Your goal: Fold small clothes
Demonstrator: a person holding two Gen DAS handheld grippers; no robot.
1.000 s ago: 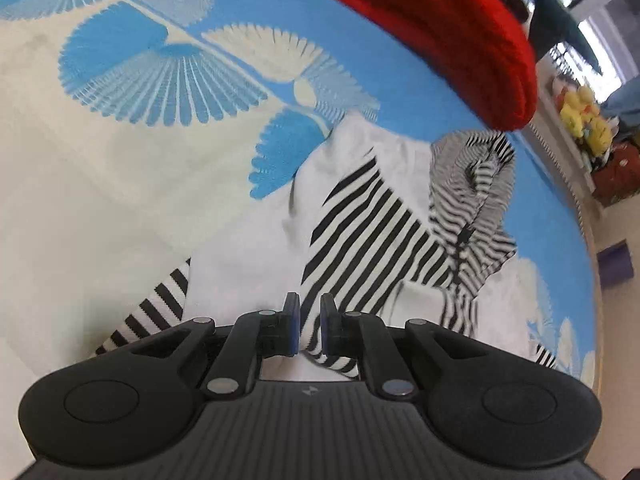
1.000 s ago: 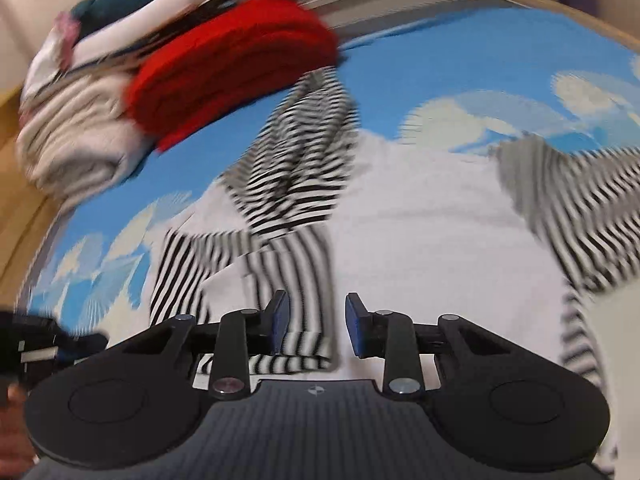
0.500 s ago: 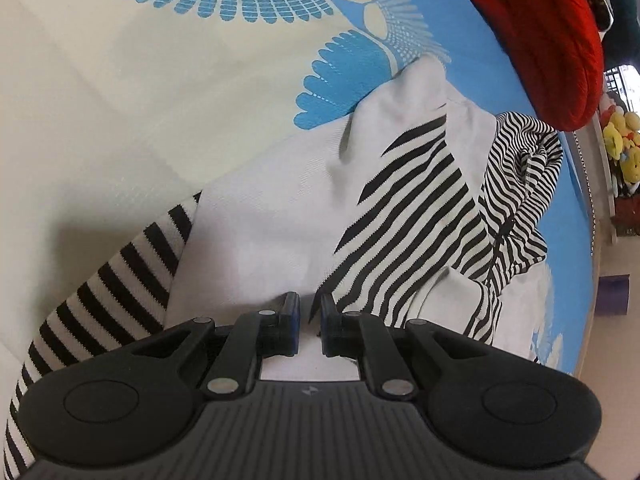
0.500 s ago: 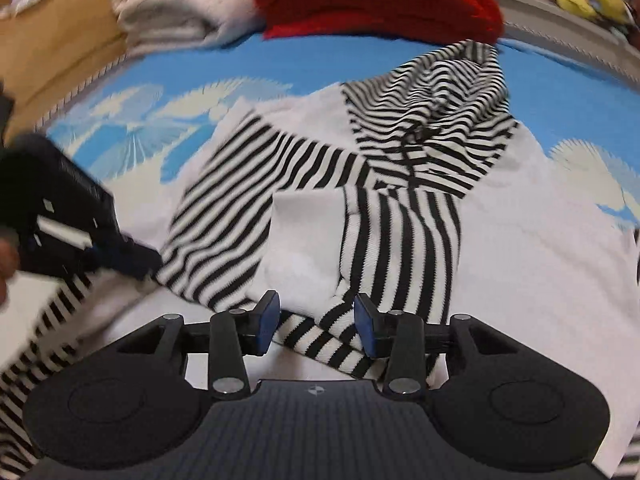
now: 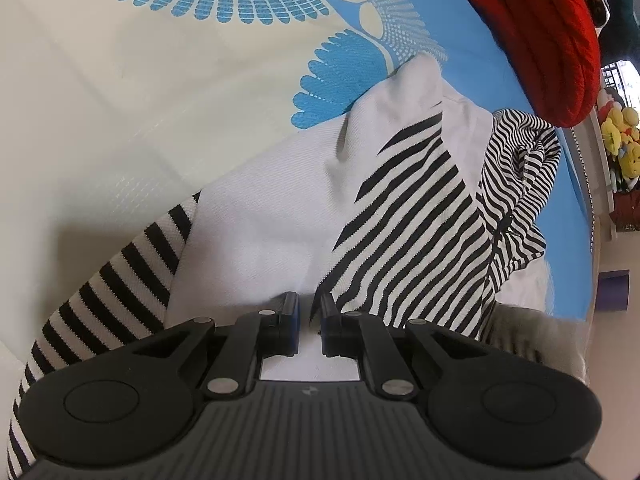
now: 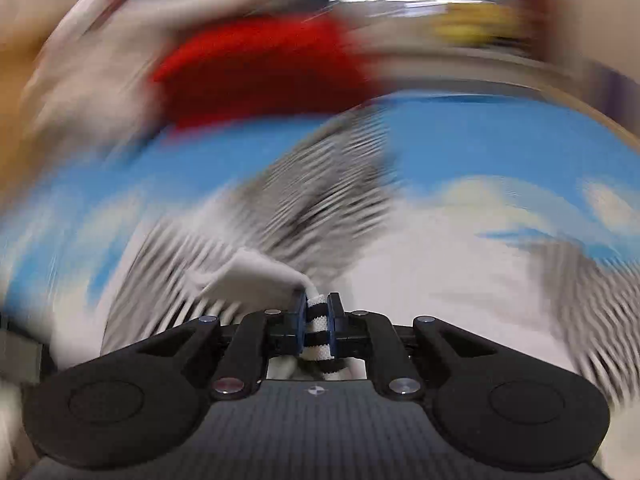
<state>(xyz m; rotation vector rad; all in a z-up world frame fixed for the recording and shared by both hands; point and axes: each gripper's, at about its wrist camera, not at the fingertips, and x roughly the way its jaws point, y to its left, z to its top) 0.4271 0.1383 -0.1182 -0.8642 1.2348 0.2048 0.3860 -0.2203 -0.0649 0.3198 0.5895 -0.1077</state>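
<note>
A white hoodie (image 5: 256,232) with black-and-white striped sleeves and hood (image 5: 520,168) lies on a blue and cream patterned cloth (image 5: 160,100). One striped sleeve (image 5: 412,232) is folded across its body. My left gripper (image 5: 309,312) sits low at the hoodie's near edge, its jaws nearly together on the white fabric beside the sleeve's edge. In the heavily blurred right wrist view, my right gripper (image 6: 317,312) is closing, and its pads press on a striped cuff (image 6: 316,320). White fabric trails up and left from that cuff.
A folded red knit (image 5: 552,32) lies at the far edge of the cloth, just beyond the hood, with pale folded clothes (image 6: 88,80) beside it. Yellow plush toys (image 5: 624,140) sit off the table at the right. Bare cloth stretches to the left of the hoodie.
My right gripper's jaws went from apart over the folded sleeve to closed on its striped cuff, and its view swung and blurred. The left gripper sank closer to the hoodie.
</note>
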